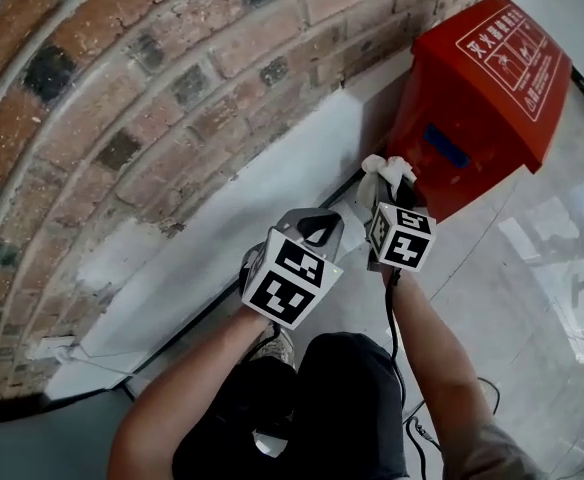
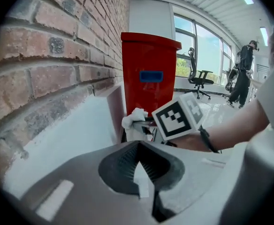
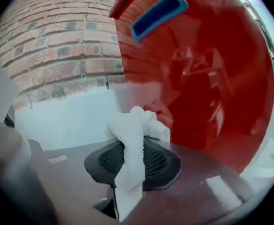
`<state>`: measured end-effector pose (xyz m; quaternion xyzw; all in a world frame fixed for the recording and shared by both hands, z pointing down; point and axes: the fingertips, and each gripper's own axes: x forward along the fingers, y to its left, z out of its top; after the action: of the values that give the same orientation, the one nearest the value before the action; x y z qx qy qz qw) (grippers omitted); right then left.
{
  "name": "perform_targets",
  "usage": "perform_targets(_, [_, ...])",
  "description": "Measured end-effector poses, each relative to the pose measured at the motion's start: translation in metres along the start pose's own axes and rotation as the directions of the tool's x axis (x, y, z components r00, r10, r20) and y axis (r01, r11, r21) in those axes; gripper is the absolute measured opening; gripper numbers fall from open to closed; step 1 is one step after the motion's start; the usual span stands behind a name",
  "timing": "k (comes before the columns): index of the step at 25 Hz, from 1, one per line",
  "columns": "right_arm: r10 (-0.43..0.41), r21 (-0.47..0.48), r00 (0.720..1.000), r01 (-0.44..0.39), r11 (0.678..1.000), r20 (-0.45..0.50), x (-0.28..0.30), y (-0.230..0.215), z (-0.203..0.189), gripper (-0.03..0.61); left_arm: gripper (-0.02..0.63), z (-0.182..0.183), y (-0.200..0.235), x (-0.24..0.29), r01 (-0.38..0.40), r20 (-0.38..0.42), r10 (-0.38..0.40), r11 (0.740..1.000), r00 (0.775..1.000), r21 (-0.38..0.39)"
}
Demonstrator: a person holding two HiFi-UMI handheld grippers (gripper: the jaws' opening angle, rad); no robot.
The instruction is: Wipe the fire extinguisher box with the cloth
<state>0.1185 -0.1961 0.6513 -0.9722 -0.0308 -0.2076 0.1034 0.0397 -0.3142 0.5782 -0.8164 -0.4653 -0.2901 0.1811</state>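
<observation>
Right gripper [image 1: 379,202]: jaws pinching a white cloth [image 3: 132,139], which bunches above the tips and hangs down between them.

Left gripper [image 2: 139,170]: jaws pressed together, nothing held.

The red box [image 1: 482,98] stands upright on the floor [image 1: 542,298], long axis vertical, back to the brick wall [image 1: 122,88]. Its lid slopes and carries a printed label.

The cloth lies straight ahead of the right jaws and just in front of the box's front face, low down, below the blue recess [image 3: 158,15]. Contact between cloth and face cannot be confirmed. The right gripper is the nearer of the two to the box. The left sits further back from the box, beside the right one and on the wall side.

Judgement: wiping is about to start or barely begun. The next move calls for a short push forward onto the front face, then strokes along it.

The front face is glossy and reflective, and likely to let the cloth slide easily.

A white band [image 1: 242,208] runs along the wall's foot up to the box. Beyond the box the room is open, with bright windows, an office chair [image 2: 199,76] and a person [image 2: 244,74] standing well away.
</observation>
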Motion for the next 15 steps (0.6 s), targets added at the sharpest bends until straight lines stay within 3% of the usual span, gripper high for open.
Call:
perform_targets(10, [-0.07,0.024,0.98,0.076,0.997,-0.185,0.053,-0.028,-0.11,0.11,0.0,-0.04,-0.005,-0.003,0.039,-0.06,-0.039,0.999,0.997,-0.005])
perform_targets(15, [-0.108,-0.078,0.948,0.088,0.993,-0.299,0.066,-0.043,-0.149,0.11,0.0,-0.041,0.004,-0.017,0.059,-0.093,-0.053,0.996,0.994,0.066])
